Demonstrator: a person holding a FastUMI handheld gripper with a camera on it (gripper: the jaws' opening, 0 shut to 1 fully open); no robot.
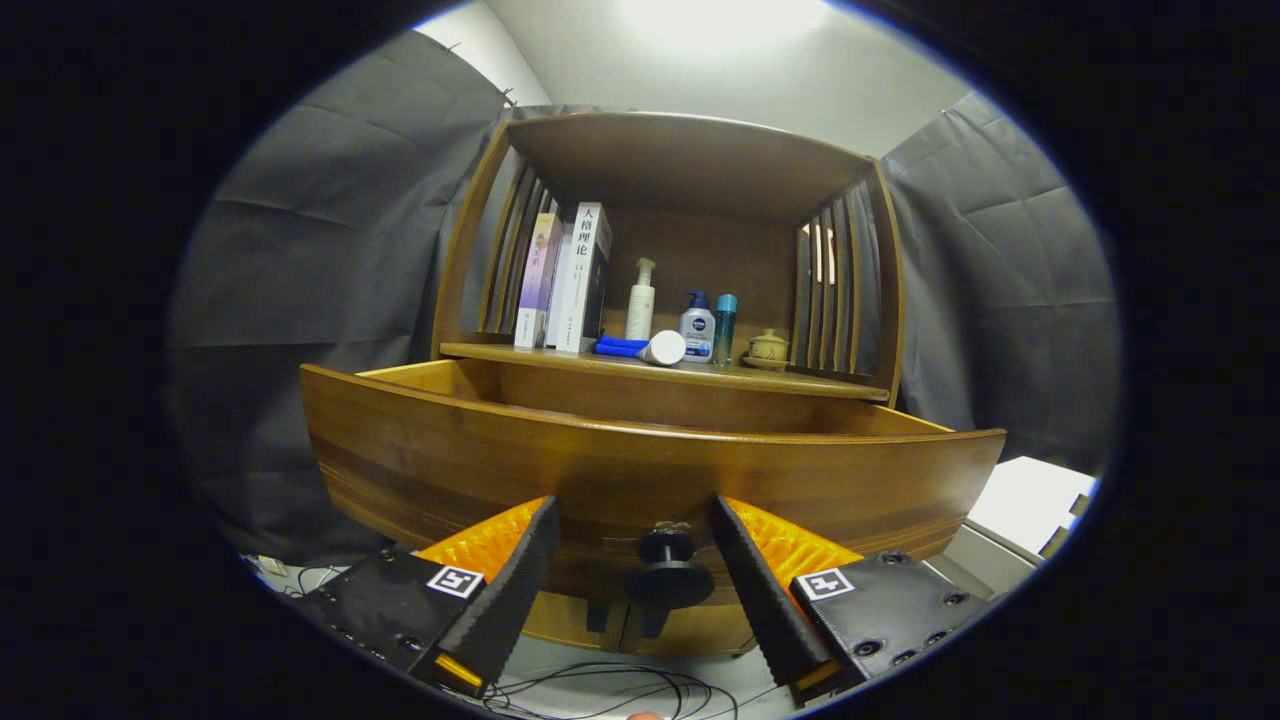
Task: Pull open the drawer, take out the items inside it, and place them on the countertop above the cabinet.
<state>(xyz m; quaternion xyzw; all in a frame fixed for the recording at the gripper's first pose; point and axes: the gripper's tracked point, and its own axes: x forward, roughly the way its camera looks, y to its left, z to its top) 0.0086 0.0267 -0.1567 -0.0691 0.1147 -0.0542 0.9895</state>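
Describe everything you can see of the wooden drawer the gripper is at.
The drawer is brown wood with a visible grain and a glossy finish. It is pulled out from under the countertop, so its lighter inner side walls show; its contents are hidden behind the front panel. A dark round knob on a short stem sticks out from the lower middle of the front. The gripper is open, with the knob between its fingers and neither finger pressing on it.

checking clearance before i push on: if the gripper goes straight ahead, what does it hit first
Likely the drawer knob, sitting between the open jaws of the gripper, with the drawer front right behind it; depth is hard to judge.
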